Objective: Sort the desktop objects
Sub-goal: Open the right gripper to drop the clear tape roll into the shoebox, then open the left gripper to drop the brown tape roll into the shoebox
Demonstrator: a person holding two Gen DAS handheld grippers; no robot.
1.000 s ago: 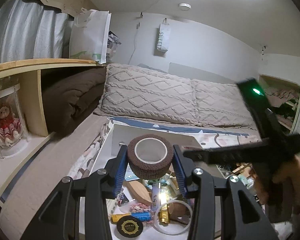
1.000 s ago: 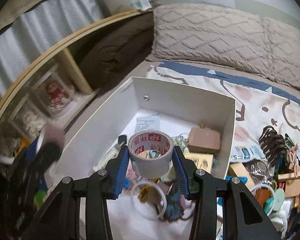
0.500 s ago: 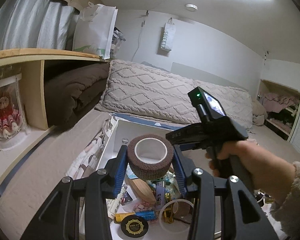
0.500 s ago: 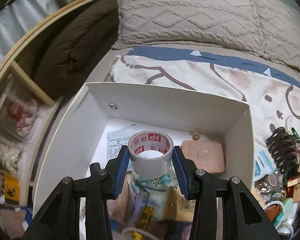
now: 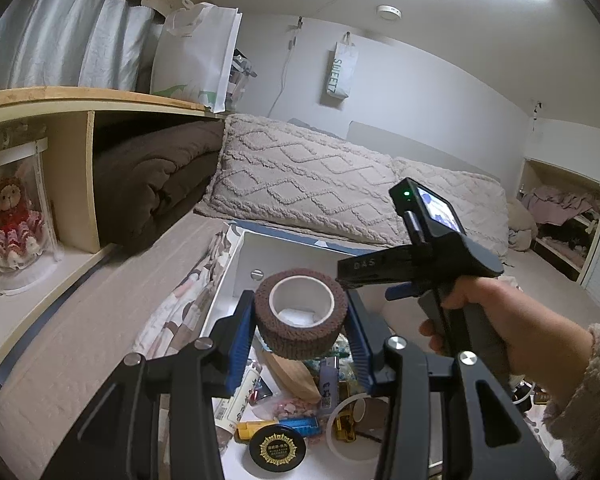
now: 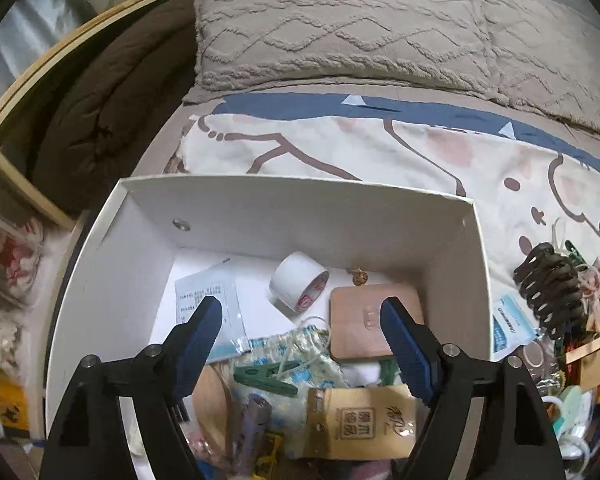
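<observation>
The left tongs [image 5: 300,332] pinch a brown, fuzzy-surfaced roll of wrap with a white core [image 5: 300,316]; both blue pads press its outer wall, and the open core faces up and toward the camera, so the roll's axis runs roughly upright across the grip. Directly beyond and below these tongs lies the open white rectangular box [image 5: 284,252], resting on a patterned bed sheet [image 6: 380,148]. The deciding relation: the brown roll hangs above the near, crowded end of the box, while the barer floor lies farther ahead, toward the far wall. The right tongs [image 6: 300,324] are empty and opening, pads spreading with nothing between them; they point steeply down into the same box. Just ahead of them, a white roll of adhesive tape with red print on its rim [image 6: 300,286] lies tilted on the box floor, clear of both pads. To its right sits a tan rounded-square pad [image 6: 374,320]; to its left, a printed white sachet [image 6: 210,300]. A green plastic clothes peg [image 6: 266,378] and a kraft paper packet [image 6: 362,424] crowd the zone beneath the right tongs. In the left view, the right hand [image 5: 492,320] and its device occupy the space to the right of the brown roll and, in my judgement, obstruct a straight release there. A dark claw hair clip [image 6: 548,284] lies outside the box, right of it.
</observation>
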